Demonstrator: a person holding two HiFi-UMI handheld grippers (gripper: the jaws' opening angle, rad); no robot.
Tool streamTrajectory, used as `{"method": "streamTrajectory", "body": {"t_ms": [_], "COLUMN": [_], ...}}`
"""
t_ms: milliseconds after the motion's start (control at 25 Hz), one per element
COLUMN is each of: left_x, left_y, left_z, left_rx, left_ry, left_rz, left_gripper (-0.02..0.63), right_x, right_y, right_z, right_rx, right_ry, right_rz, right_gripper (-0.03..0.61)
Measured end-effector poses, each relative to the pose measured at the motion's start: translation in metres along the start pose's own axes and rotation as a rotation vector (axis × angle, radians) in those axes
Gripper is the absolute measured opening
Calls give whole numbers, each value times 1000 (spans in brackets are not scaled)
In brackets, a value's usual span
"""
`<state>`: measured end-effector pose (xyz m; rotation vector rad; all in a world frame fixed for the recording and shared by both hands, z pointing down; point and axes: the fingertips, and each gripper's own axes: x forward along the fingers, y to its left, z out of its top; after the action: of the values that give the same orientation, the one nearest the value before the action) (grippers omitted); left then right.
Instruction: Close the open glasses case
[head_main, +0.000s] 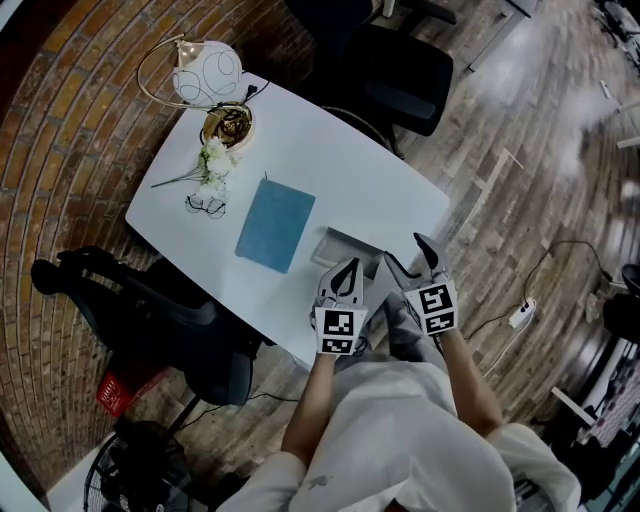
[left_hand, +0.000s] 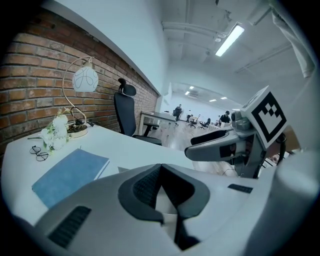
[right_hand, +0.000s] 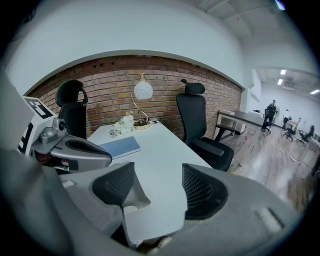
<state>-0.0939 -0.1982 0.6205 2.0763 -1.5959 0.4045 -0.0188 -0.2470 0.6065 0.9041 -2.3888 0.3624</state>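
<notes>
Left gripper (left_hand: 160, 169) pinched empty, right gripper (right_hand: 158, 180) wide. Glasses case (head_main: 343, 245) probably light, stiff, hinged. Push lid's free edge.

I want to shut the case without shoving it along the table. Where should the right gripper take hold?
Probably the pale flap of the case, at its free long edge; it lies open and looks flat just ahead of the grippers. The right gripper, jaws apart, could come down from above near the flap's right end, since the shut left gripper overlaps the near edge.
</notes>
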Motion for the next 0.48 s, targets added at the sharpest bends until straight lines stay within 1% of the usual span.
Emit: {"method": "streamTrajectory", "body": {"t_ms": [160, 480], "left_x": [5, 16], "left_y": [-1, 1], "left_z": [-9, -22], "left_rx": [-5, -43], "left_ry": [23, 47], "left_rz": [27, 86], "left_gripper": [3, 3], "right_x": [5, 23], "right_y": [-2, -4], "right_z": [-4, -14], "right_rx": [-9, -33], "right_ry": [12, 35], "right_rz": [34, 109], "right_gripper": [301, 301]}}
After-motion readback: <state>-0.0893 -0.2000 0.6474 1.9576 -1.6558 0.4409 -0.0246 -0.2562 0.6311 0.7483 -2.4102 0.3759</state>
